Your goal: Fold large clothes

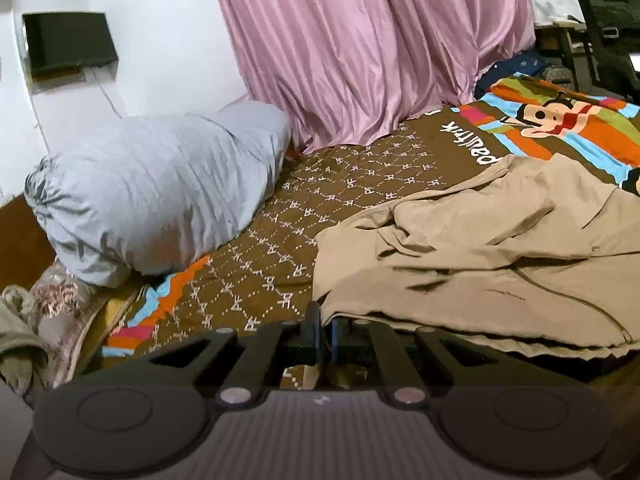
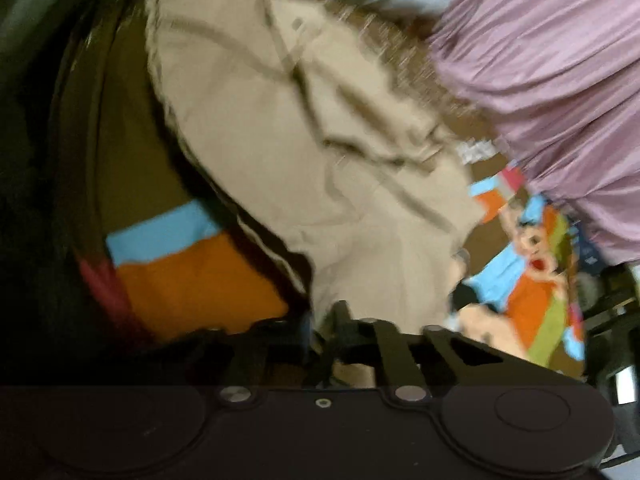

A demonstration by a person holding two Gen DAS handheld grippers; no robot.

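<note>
A large beige garment lies rumpled on the patterned bedspread. My left gripper is shut on the garment's near left corner, low over the bed. In the blurred, tilted right wrist view the same beige garment fills the middle. My right gripper is shut on its near edge; the cloth runs straight into the closed fingers.
A grey pillow lies at the head of the bed on the left. Pink curtains hang behind the bed and show in the right wrist view. A black chair stands at the far right. Another cloth lies off the left side.
</note>
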